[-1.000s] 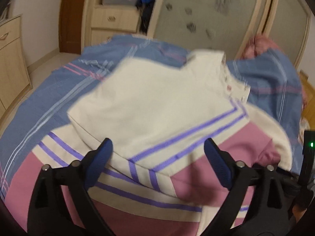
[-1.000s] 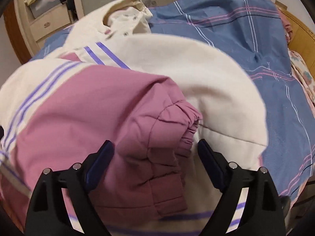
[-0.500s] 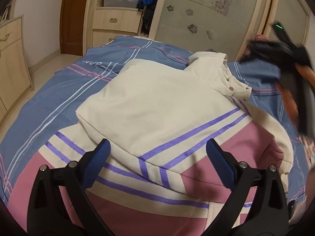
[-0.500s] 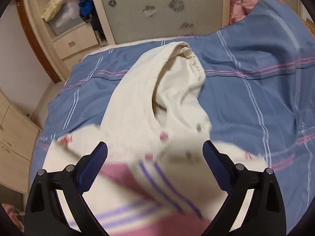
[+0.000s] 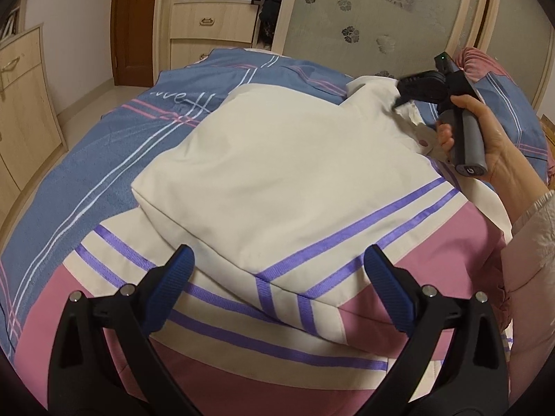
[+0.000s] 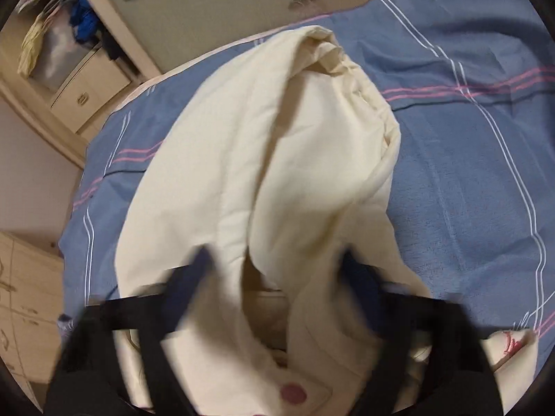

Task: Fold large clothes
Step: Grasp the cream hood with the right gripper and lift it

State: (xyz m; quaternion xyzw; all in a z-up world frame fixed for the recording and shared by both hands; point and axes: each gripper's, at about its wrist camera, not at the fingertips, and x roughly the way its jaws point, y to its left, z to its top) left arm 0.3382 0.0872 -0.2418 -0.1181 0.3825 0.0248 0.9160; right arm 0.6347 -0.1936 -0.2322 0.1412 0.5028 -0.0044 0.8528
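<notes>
A large cream and pink jacket (image 5: 277, 173) with purple stripes lies partly folded on the bed. My left gripper (image 5: 277, 270) is open and empty, hovering over its striped near part. My right gripper (image 5: 399, 100) is at the far right of the jacket, at the cream hood (image 5: 374, 93). In the right wrist view the hood (image 6: 312, 156) fills the middle and the open right gripper (image 6: 277, 270) is blurred, with its fingers either side of the hood's base.
The jacket lies on a blue plaid bedcover (image 5: 104, 173). A wooden drawer unit (image 5: 211, 24) and a frosted sliding wardrobe door (image 5: 374, 17) stand behind the bed. A low cabinet (image 5: 20, 104) is at the left. A pink pillow (image 5: 485, 66) lies at the far right.
My right gripper has moved from the pink sleeve to the far hood and dropped down onto it. My left gripper has stayed open over the striped part.
</notes>
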